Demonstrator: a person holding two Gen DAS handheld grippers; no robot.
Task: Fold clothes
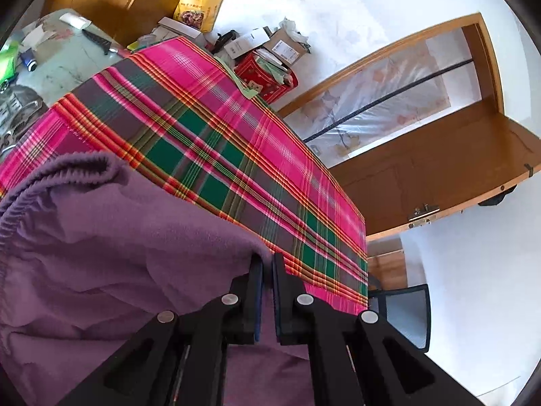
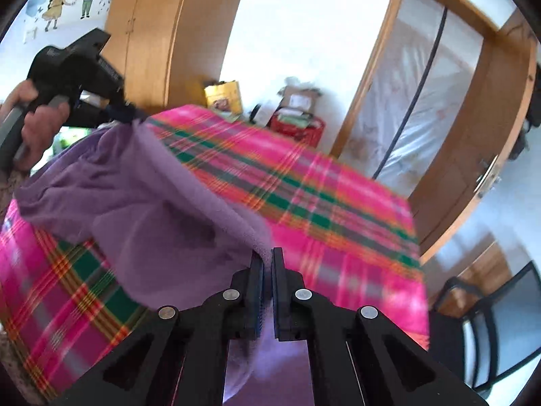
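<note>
A purple garment (image 1: pixel 111 247) with an elastic waistband hangs over a table covered in a pink, green and grey plaid cloth (image 1: pixel 216 135). My left gripper (image 1: pixel 267 258) is shut on an edge of the garment. My right gripper (image 2: pixel 267 253) is shut on another edge of the same garment (image 2: pixel 142 196), which is lifted and stretched between the two. The left gripper also shows in the right wrist view (image 2: pixel 125 115), held in a hand at the upper left, pinching the far end of the fabric.
Boxes, a yellow bag (image 1: pixel 199 8) and a red box (image 1: pixel 267 77) clutter the table's far end. A glass-topped desk with small items (image 1: pixel 67 57) stands to the left. A wooden door (image 1: pixel 439 165) and a black chair (image 2: pixel 490 321) are to the right.
</note>
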